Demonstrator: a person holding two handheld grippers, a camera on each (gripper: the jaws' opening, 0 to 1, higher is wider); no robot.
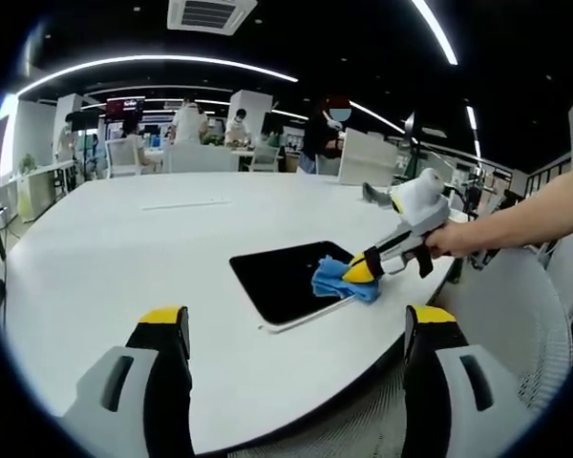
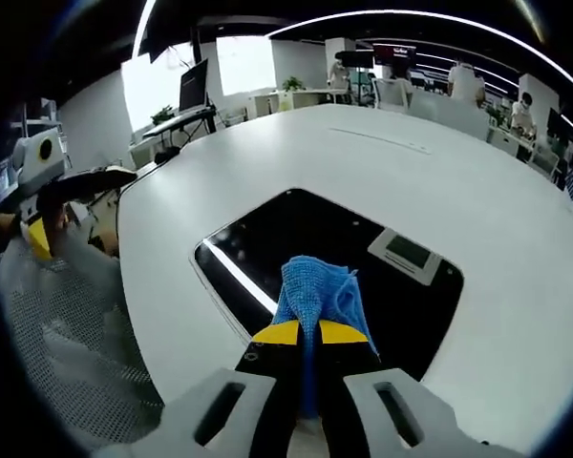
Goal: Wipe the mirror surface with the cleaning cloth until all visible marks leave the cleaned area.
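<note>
A dark rectangular mirror [image 1: 288, 280] lies flat on the white table [image 1: 124, 248], reflecting ceiling lights. In the right gripper view the mirror [image 2: 267, 243] spreads out ahead of my right gripper [image 2: 308, 331], which is shut on a blue cleaning cloth [image 2: 315, 291] pressed to the mirror's near part. The left gripper view shows that right gripper [image 1: 362, 270] coming in from the right, with the blue cloth [image 1: 339, 280] on the mirror's right edge. My left gripper [image 1: 296, 329] is held open above the table's near edge, short of the mirror, with nothing between its fingers.
A mesh chair back [image 1: 516, 315] stands at the table's right side near a person's forearm [image 1: 525, 219]. The left gripper [image 2: 40, 191] shows at the left of the right gripper view beside a mesh chair [image 2: 57, 334]. Desks, chairs and people fill the room behind.
</note>
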